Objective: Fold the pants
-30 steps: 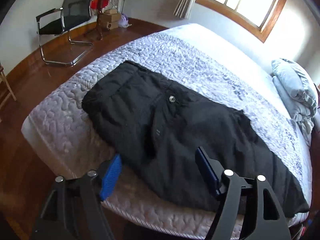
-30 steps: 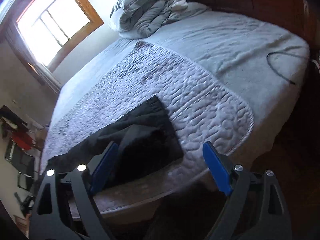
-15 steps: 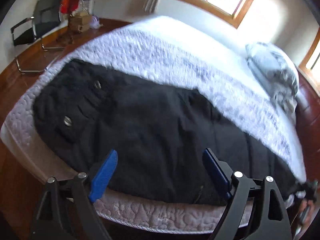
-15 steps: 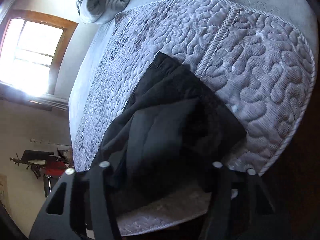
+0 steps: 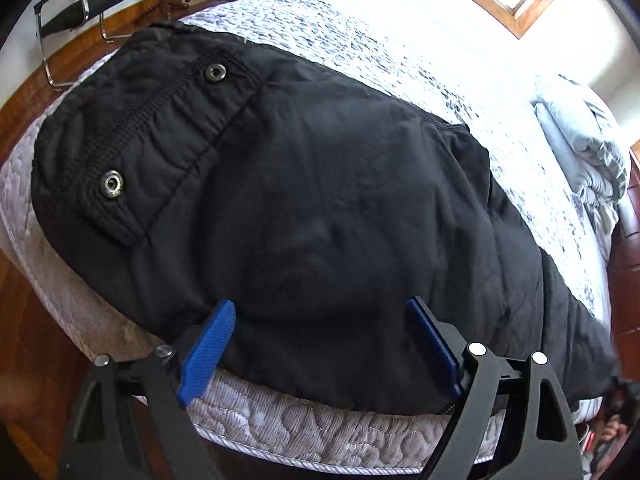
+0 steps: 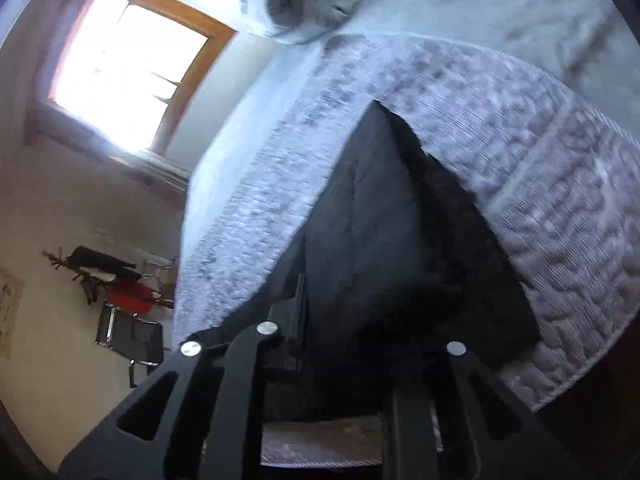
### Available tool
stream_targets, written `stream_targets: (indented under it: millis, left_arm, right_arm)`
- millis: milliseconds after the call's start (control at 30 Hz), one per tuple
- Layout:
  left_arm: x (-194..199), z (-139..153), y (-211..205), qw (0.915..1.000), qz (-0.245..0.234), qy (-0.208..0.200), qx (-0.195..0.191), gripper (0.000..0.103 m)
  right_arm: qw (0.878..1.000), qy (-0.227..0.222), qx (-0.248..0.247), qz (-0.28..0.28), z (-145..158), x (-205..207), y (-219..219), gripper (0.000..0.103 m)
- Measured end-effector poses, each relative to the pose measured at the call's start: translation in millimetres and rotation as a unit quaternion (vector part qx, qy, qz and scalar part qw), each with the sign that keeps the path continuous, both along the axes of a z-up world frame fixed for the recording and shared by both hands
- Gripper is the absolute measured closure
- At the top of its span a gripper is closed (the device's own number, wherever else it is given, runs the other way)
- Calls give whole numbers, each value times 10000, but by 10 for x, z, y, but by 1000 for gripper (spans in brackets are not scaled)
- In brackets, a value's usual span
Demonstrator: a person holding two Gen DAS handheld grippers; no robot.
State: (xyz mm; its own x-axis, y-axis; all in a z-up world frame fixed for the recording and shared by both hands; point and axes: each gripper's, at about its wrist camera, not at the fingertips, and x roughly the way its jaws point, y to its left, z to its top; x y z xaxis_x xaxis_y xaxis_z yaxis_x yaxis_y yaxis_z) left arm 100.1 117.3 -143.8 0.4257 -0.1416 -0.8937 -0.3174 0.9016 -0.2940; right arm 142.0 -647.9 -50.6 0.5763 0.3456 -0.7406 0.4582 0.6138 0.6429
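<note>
Although nothing here gives a weight, the black pants (image 5: 320,208) look padded and soft: the cloth puckers at the elastic waistband (image 5: 132,140) and puffs up across the seat, so I judge them light to moderate, limp, and unlikely to hold a crease without pressing. Two metal snaps (image 5: 113,184) mark the waist end. The pants lie lengthwise along the near edge of the bed (image 5: 328,432), waist toward the chair (image 5: 80,4), legs running off to the right.

Left gripper (image 5: 320,344): its blue fingers (image 5: 206,352) stand wide apart, astride the near side seam, not closed on anything. The doubled hem along that seam appears the firmest place to pinch.

Right gripper (image 6: 348,364): its view is blurred and the finger pads are lost against the dark cloth at the leg cuff end (image 6: 420,264); I cannot tell whether they are parted or clamped.

Surface: a quilted grey-white mattress pad, textured and yielding, likely to give some drag on the fabric. A bundled duvet (image 5: 580,148) sits at the head of the bed. The room has a wooden floor (image 5: 28,336), a wood-framed window (image 6: 124,80) and strong backlight.
</note>
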Motion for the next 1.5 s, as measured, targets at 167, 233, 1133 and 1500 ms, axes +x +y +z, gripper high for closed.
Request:
stream_targets:
  millis: [167,233,1133,1500]
  left_arm:
    - [12,67,5,9999,80,63,-89,16]
    - [-17,100,44,9998,175,15,-97,16]
    - [107,-86,416,9968,753,4,286,8]
    - [470,-140,-96,9995,288,91,24,7]
  right_arm:
    - [9992,247,37,-298,-210,-380,-141,47]
    - [9993,185,90,-305,-169,-535,-193,41]
    - [9982,202,441,-347,-311,112,-76,93]
    - [9994,-280,21,-218,306,158,-637,93]
